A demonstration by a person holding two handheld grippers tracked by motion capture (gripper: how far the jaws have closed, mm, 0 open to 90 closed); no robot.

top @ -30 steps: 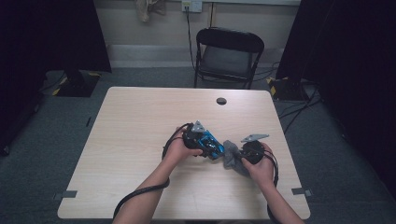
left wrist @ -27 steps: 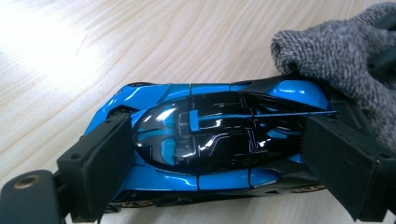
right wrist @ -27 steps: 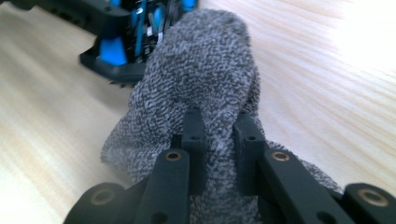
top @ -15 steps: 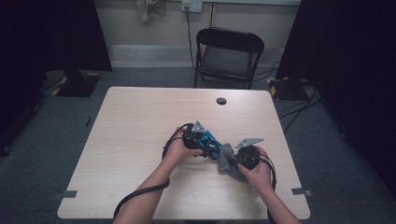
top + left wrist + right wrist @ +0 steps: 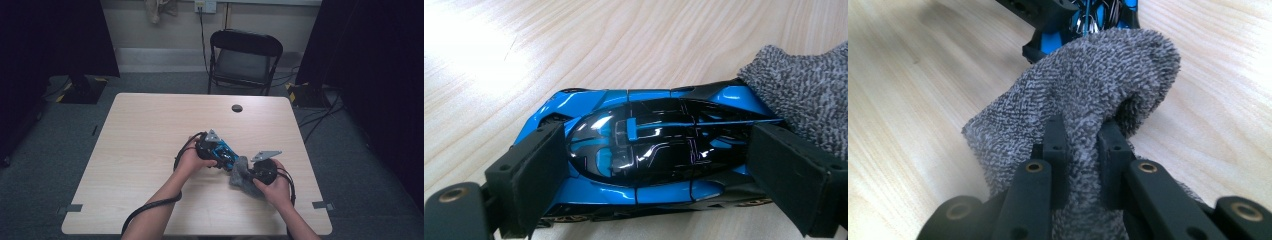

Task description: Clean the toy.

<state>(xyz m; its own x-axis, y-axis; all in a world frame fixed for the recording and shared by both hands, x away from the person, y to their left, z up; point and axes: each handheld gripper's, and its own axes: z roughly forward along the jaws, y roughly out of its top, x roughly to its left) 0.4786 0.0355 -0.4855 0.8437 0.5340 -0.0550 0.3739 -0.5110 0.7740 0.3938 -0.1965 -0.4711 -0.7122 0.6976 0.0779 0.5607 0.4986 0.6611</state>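
Table (image 5: 150, 150): pale wood, carries everything.
Cloth (image 5: 1083, 95): grey terry, draped against the car's end, near your edge.
Car (image 5: 649, 145): blue and black toy, on the table.
Left gripper (image 5: 659, 165): your jaws clamp the car.
Right gripper (image 5: 1082, 145): your jaws pinch the cloth.

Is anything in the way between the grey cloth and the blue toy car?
Nothing visible is. The grey cloth, pinched in the right claw, already touches one end of the blue toy car, which the left claw grips by its sides.
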